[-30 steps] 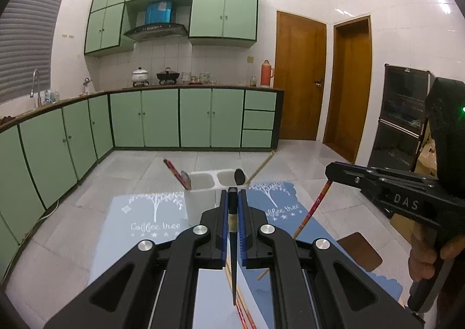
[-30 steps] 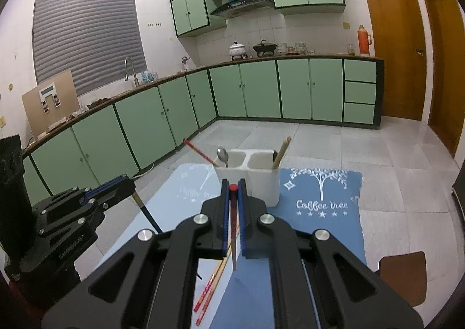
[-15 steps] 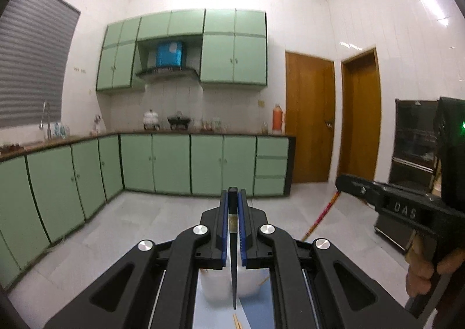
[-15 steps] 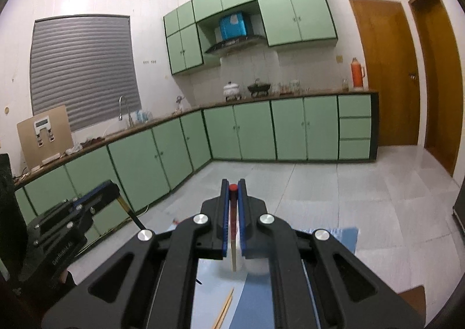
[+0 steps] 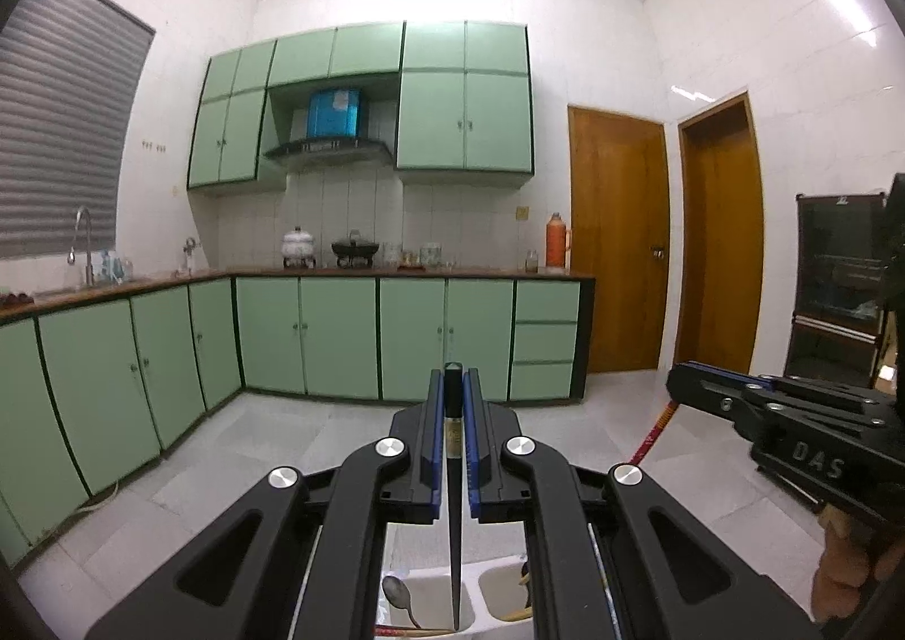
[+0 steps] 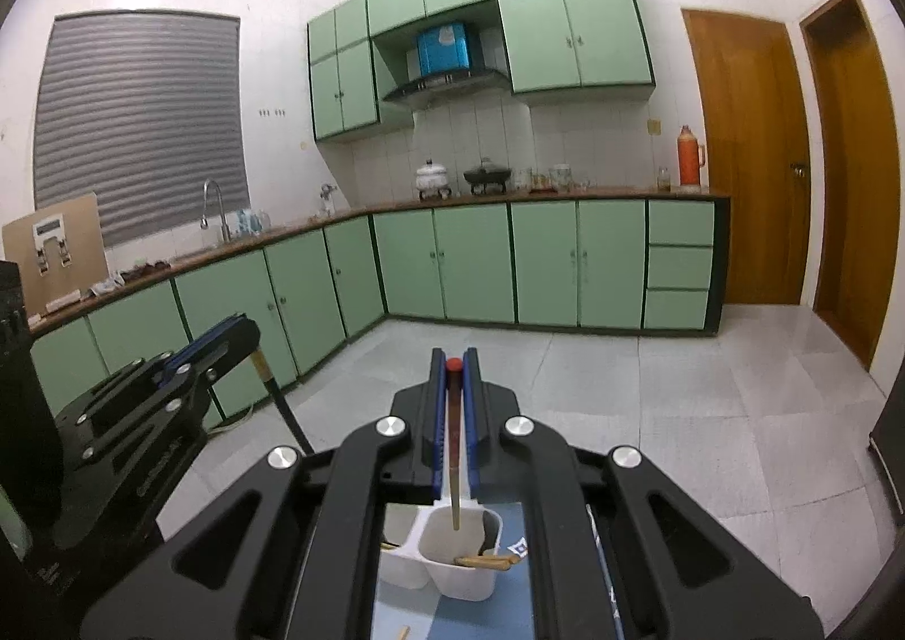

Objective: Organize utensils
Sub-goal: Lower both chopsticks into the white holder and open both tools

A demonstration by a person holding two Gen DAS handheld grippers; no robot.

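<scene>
The left gripper (image 5: 453, 385) is clamped on a black chopstick (image 5: 453, 527) that hangs over the left cup of the white holder (image 5: 481, 592). A spoon (image 5: 399, 597) leans in that cup. The right gripper (image 6: 453, 377) squeezes a red-tipped chopstick (image 6: 454, 470) above the right cup, where wooden chopsticks (image 6: 486, 561) lean on the rim. Both cups have open room. The holder stands on a blue mat (image 6: 512, 527). Beyond it are bare floor tiles (image 6: 650, 413), green cabinets (image 6: 475, 261) and 2 brown doors (image 6: 741, 159).
</scene>
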